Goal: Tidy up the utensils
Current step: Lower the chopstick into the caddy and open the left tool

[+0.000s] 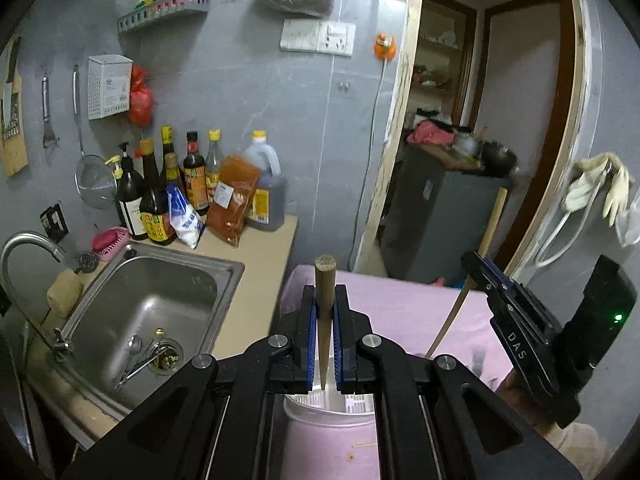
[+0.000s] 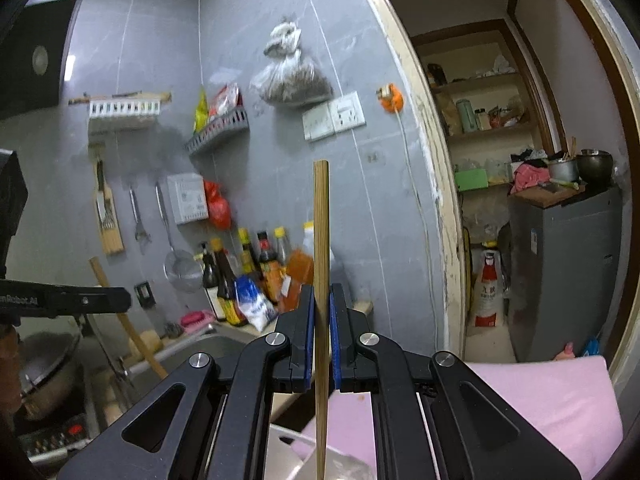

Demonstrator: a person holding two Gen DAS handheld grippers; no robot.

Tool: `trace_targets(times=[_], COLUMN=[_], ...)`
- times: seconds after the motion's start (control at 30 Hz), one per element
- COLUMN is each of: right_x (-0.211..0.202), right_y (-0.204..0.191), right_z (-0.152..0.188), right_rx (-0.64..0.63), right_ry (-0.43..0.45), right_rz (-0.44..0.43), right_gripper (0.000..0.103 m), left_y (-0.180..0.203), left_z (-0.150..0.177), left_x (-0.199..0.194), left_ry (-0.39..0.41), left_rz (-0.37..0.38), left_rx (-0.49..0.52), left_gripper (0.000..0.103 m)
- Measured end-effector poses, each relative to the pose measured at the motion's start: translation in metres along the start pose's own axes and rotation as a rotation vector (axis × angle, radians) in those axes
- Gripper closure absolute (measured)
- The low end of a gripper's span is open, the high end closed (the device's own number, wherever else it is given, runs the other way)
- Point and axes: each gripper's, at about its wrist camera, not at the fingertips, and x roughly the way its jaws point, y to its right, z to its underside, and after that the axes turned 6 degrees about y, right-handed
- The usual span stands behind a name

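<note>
My left gripper (image 1: 324, 312) is shut on a wooden chopstick (image 1: 325, 280), held upright with its thin end pointing down over a white utensil holder (image 1: 332, 410) on the pink mat (image 1: 400, 312). My right gripper (image 2: 321, 320) is shut on a second wooden chopstick (image 2: 321, 240), also upright. The right gripper also shows at the right of the left wrist view (image 1: 516, 320), its chopstick (image 1: 486, 248) slanting above the mat. The left gripper shows at the left edge of the right wrist view (image 2: 100, 300), with its chopstick (image 2: 128, 320) slanting below.
A steel sink (image 1: 148, 312) with a spoon (image 1: 134, 354) lies to the left, faucet (image 1: 28, 248) beside it. Sauce bottles (image 1: 188, 192) stand on the counter at the wall. A wok (image 2: 44, 364) sits on a stove at left. A doorway and grey fridge (image 2: 560, 272) are on the right.
</note>
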Motion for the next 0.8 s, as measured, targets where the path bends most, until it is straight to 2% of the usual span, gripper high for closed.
trace_targets(times=[0.27,0.33,0.47,0.53,0.6,0.67,0.77,0.8], right_x=[0.008,0.006,0.001,-0.003,-0.009,-0.017,-0.028,-0.032], right_y=[0.01,0.014,0.021,0.025,0.029,0.034,0.043,0.047], right_z=[0.029,0.031,0.03,0.025,0.02,0.013,0.003,0.001], right_rx=[-0.006,0.008,0.043,0.06,0.073,0.09,0.101,0.105], right_ry=[-0.097,-0.116,-0.127,-0.125,-0.116,-0.097,-0.082,-0.079], right_rz=[0.011,0.009,0.005,0.008,0.014,0.021,0.051,0.062], right_gripper=[0.097,0.096,0.073,0.07,0.059,0.051,0.045,0.037], left_y=[0.003,0.002,0.0,0.001,0.003,0.005,0.013,0.017], left_z=[0.046,0.048,0.046,0.045,0.044,0.043,0.04,0.04], left_x=[0.039,0.04,0.043,0.045,0.043,0.039,0.036,0.035], left_ry=[-0.067,-0.055,-0.069,-0.073,-0.052,-0.001,0.033,0.045], left_rz=[0.013,0.022,0.071,0.097,0.105,0.117,0.135,0.137], left_rx=[0.001,-0.012,-0.055,-0.073,-0.086,-0.105,-0.096,-0.087], left_gripper=[0.098,0.097,0.095,0.089,0.062,0.057,0.055,0.053])
